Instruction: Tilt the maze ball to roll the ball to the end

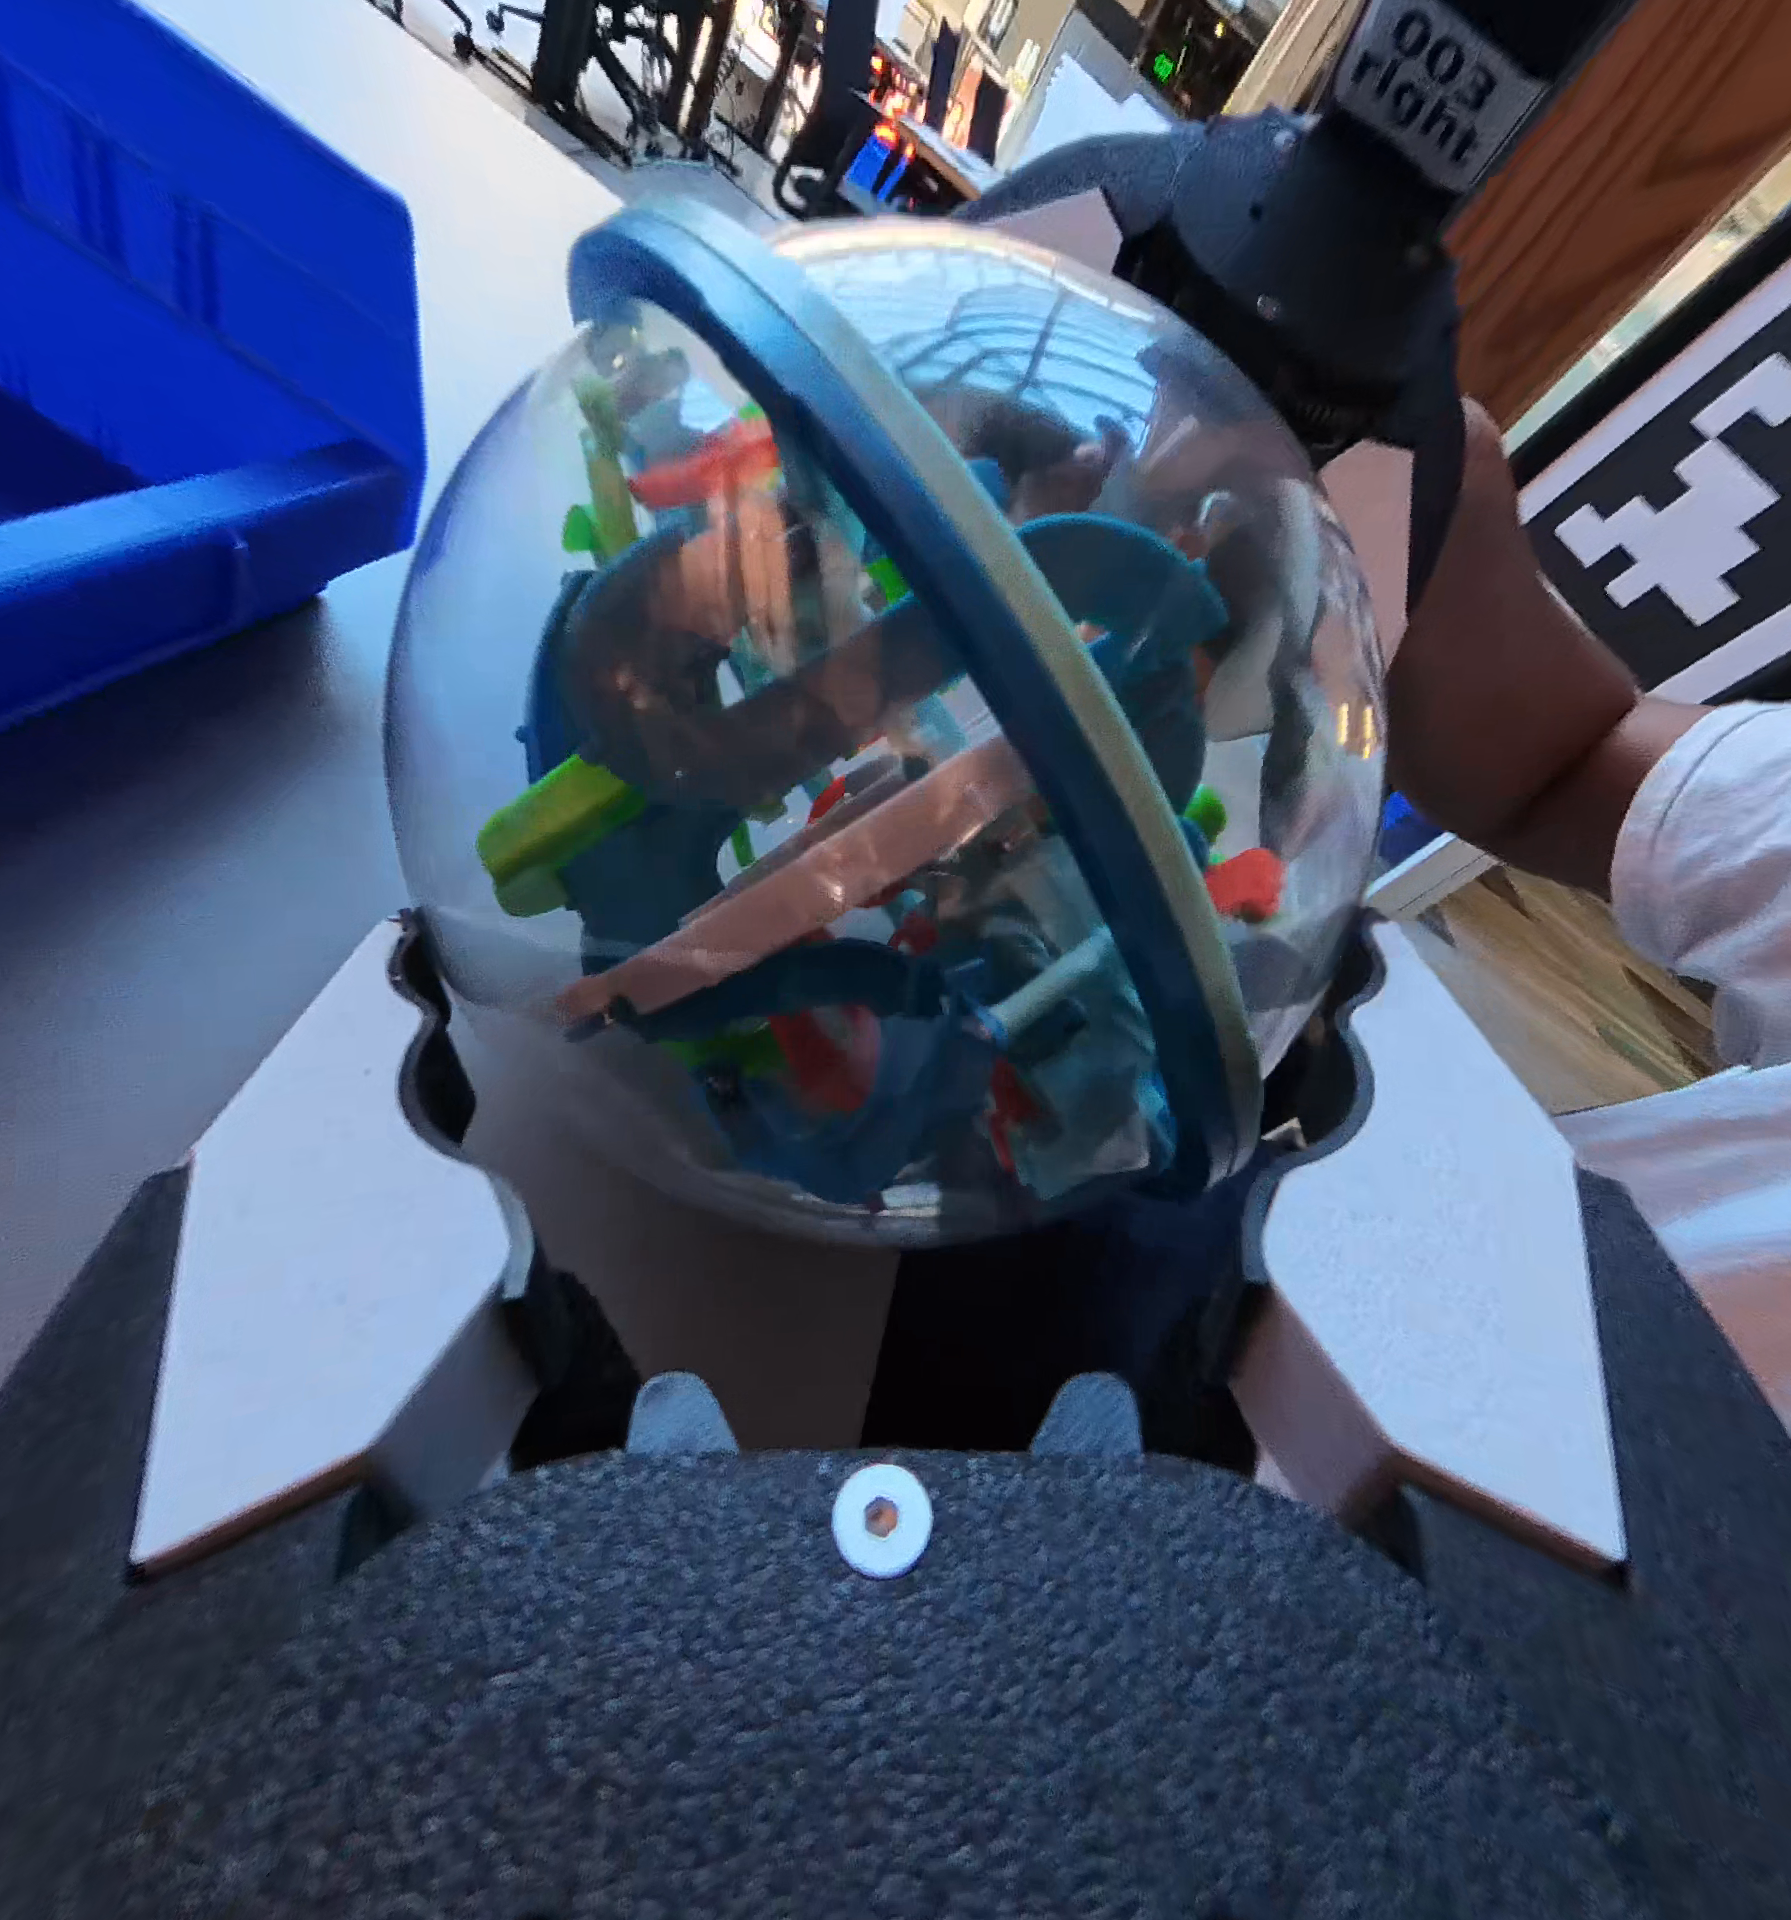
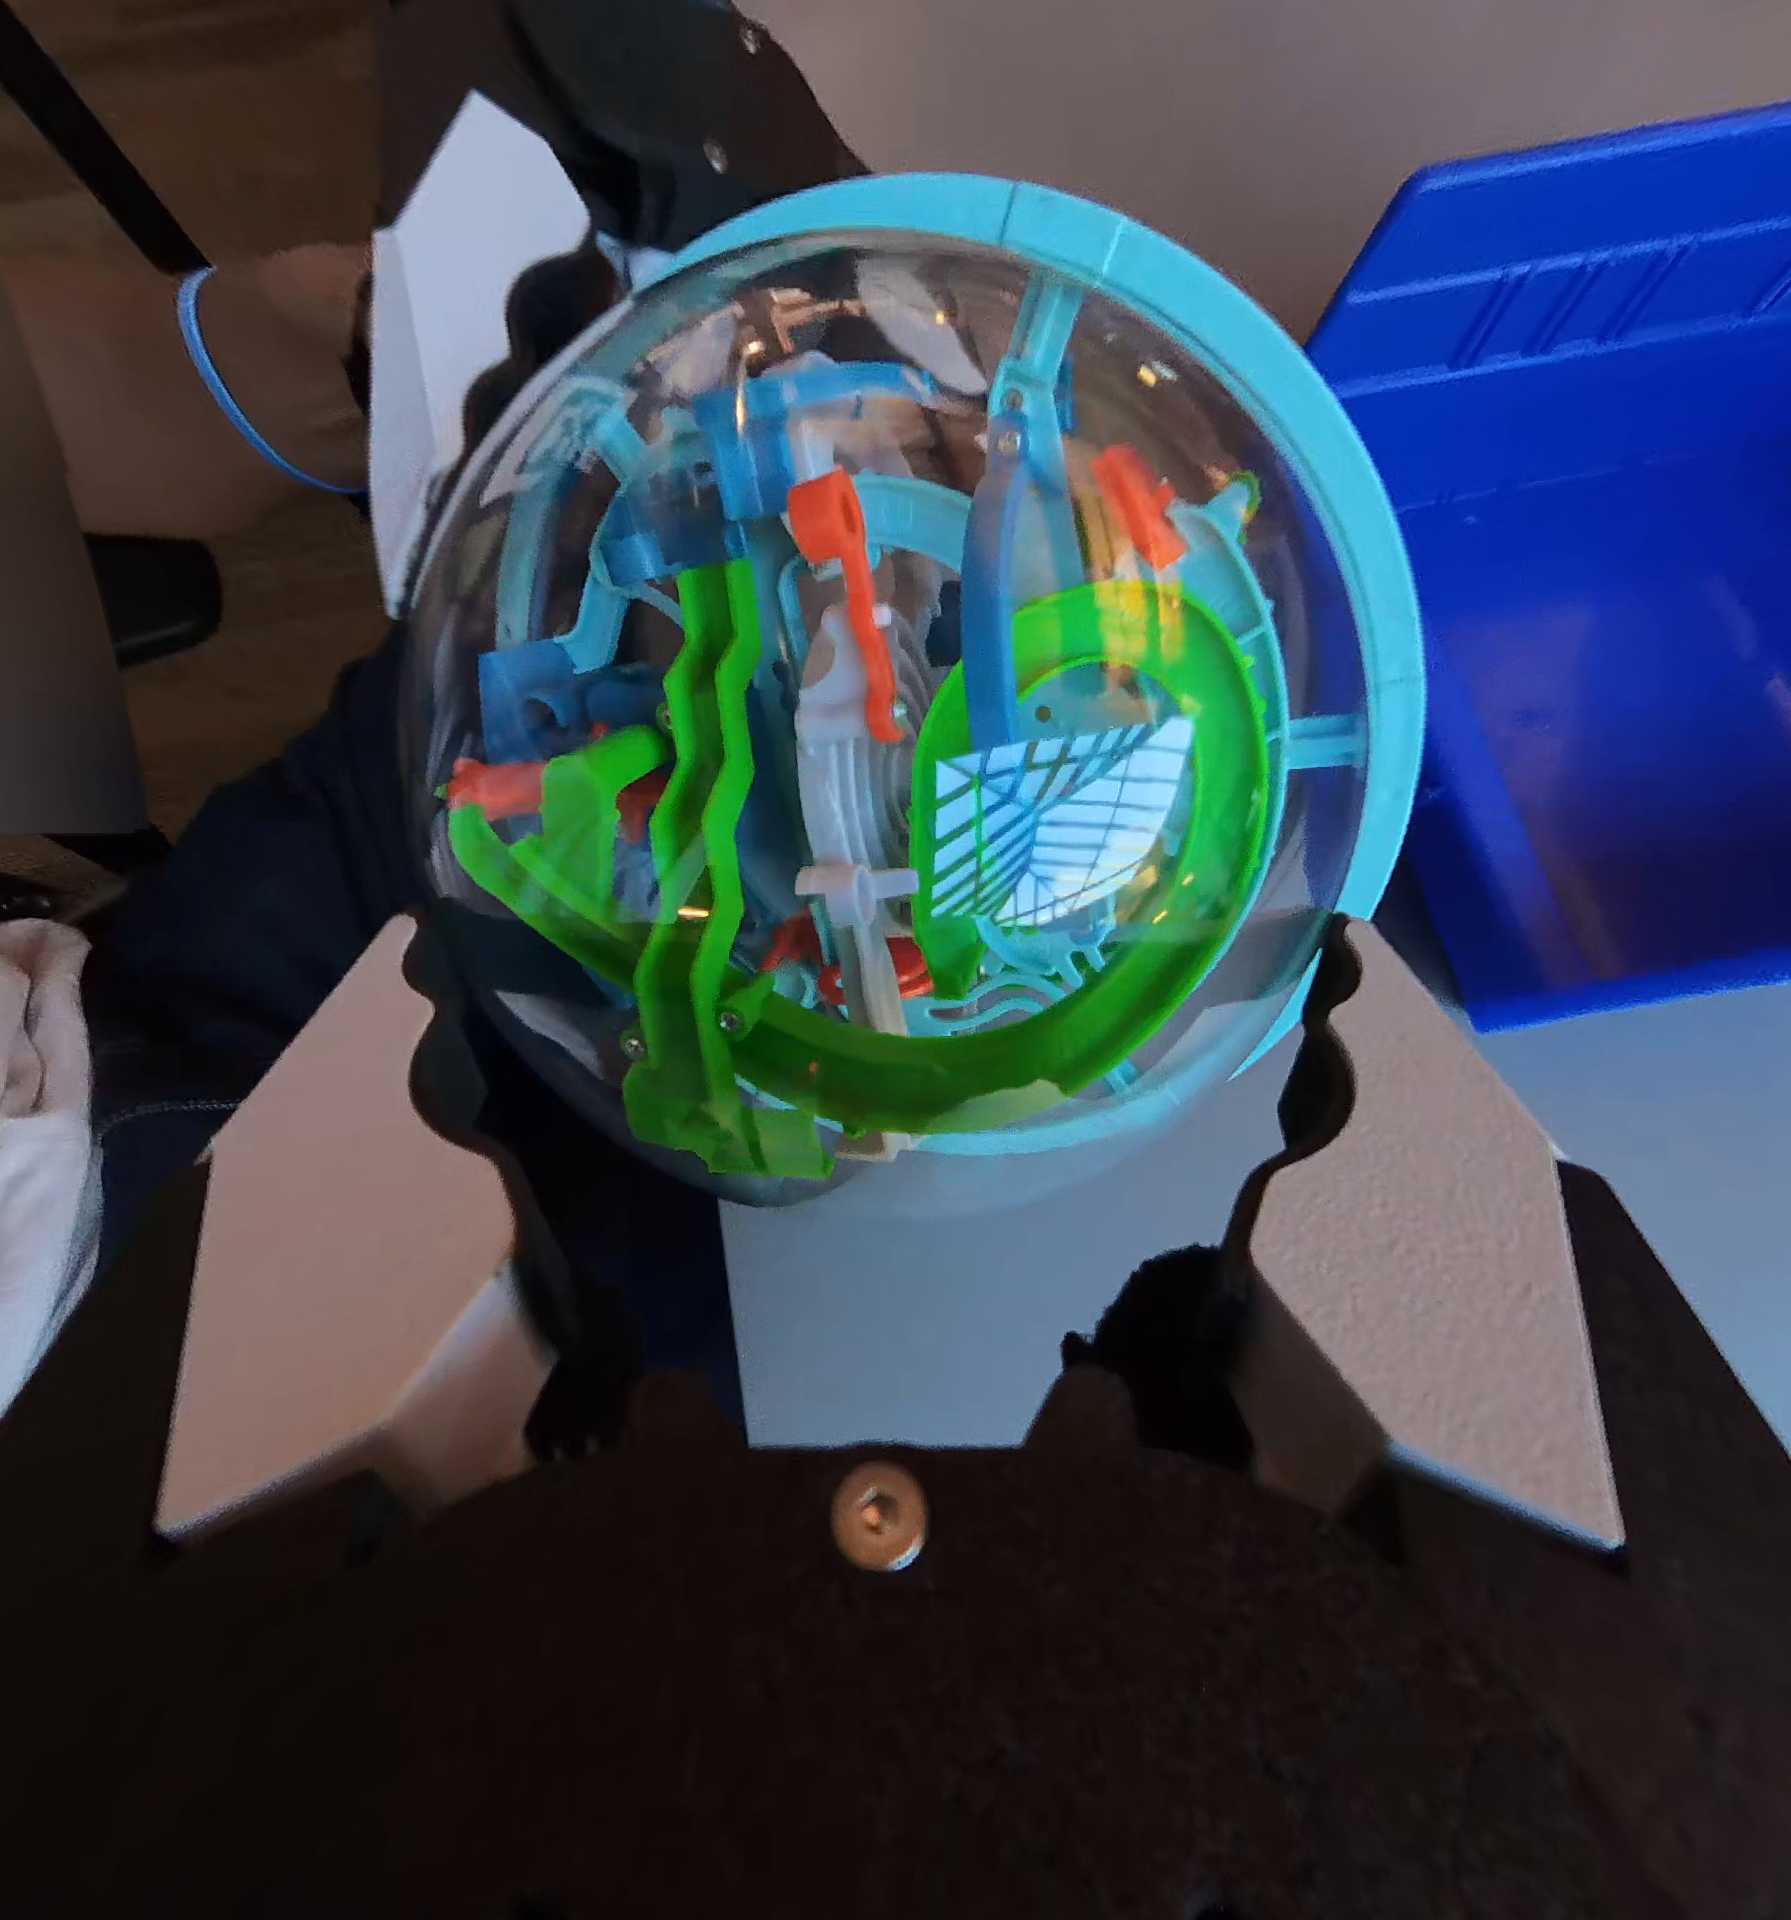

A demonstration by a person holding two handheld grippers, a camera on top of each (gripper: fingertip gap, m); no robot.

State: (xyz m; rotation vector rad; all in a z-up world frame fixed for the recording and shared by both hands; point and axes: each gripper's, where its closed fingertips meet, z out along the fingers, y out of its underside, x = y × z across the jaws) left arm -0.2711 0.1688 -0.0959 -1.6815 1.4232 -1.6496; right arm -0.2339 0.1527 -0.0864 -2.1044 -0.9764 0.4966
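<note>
The maze ball (image 1: pixel 870 665) is a clear sphere with a blue equator ring and green, blue and orange tracks inside. It is held up off the table between both grippers. My left gripper (image 1: pixel 886 966) is shut on its lower sides, the ring running slantwise. My right gripper (image 2: pixel 880 966) is shut on the same maze ball (image 2: pixel 901 644) from the opposite side. The right gripper (image 1: pixel 1296 270) also shows behind the sphere in the left wrist view. The left gripper (image 2: pixel 662 145) shows behind it in the right wrist view. I cannot make out the small ball inside.
A blue plastic bin (image 1: pixel 143 416) stands on the pale table (image 1: pixel 91 987) to the left; it shows at the right in the right wrist view (image 2: pixel 1618 571). A hand and white sleeve (image 1: pixel 1743 831) hold the right gripper. A black-and-white marker board (image 1: pixel 1701 488) is behind.
</note>
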